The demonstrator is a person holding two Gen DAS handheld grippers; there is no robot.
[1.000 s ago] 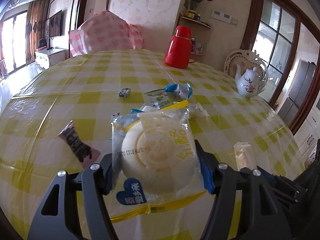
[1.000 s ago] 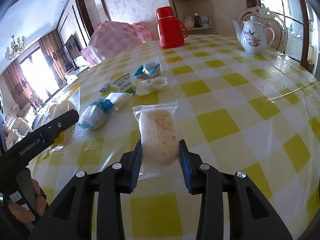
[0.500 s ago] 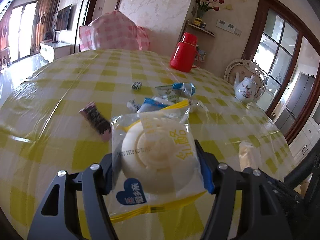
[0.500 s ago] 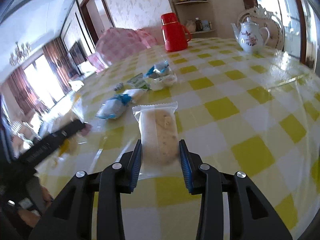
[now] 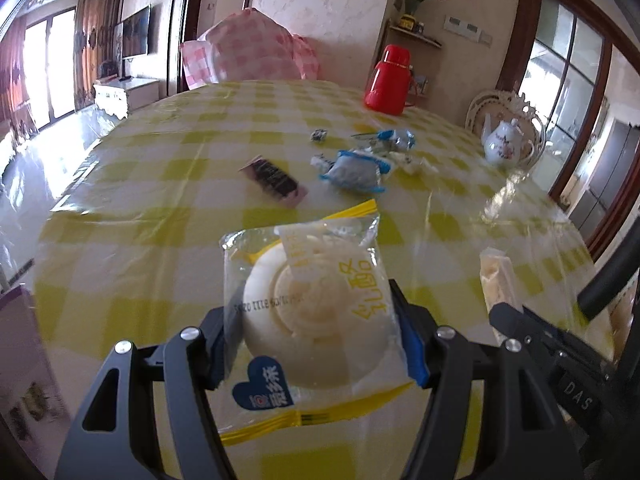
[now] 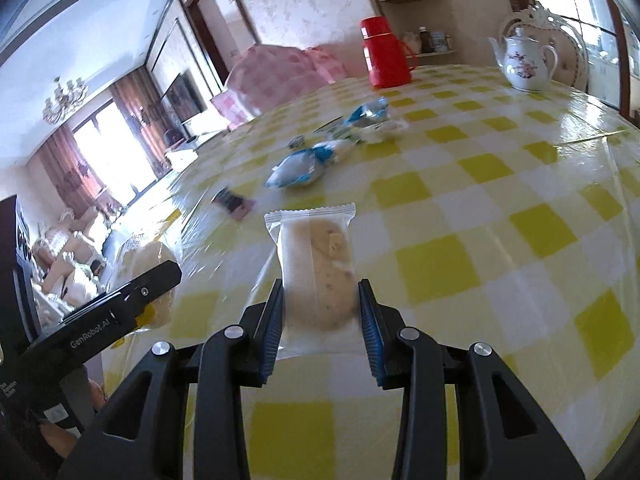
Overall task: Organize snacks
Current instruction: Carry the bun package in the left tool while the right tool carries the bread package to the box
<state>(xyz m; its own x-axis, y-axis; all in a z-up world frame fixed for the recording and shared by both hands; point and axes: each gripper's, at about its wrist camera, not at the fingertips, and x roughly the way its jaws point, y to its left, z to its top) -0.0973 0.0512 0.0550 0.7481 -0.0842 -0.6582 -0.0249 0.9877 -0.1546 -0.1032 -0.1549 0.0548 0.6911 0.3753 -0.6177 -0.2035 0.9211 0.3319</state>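
My left gripper (image 5: 314,340) is shut on a round white bun in a clear, yellow-edged wrapper (image 5: 308,312), held above the yellow-checked tablecloth (image 5: 160,184). My right gripper (image 6: 320,320) is shut on a long cookie in a clear wrapper (image 6: 316,268); that cookie packet (image 5: 498,284) also shows at the right of the left wrist view. Loose snacks lie further out on the table: a dark bar with pink ends (image 5: 274,180), a blue-trimmed pack (image 5: 354,172), a blue and green packet (image 5: 394,138) and a small dark candy (image 5: 319,135). The left gripper's finger (image 6: 120,300) crosses the right view.
A red thermos (image 5: 388,80) and a white floral teapot (image 5: 504,146) stand at the table's far side. A pink checked cushion (image 5: 248,56) rises behind the table. A pale purple box edge (image 5: 20,360) sits at the near left, by the table's rim.
Both grippers have drawn back toward the near edge of the table with their packets still held. The loose snacks now look further away, and the purple box has come into view at left.
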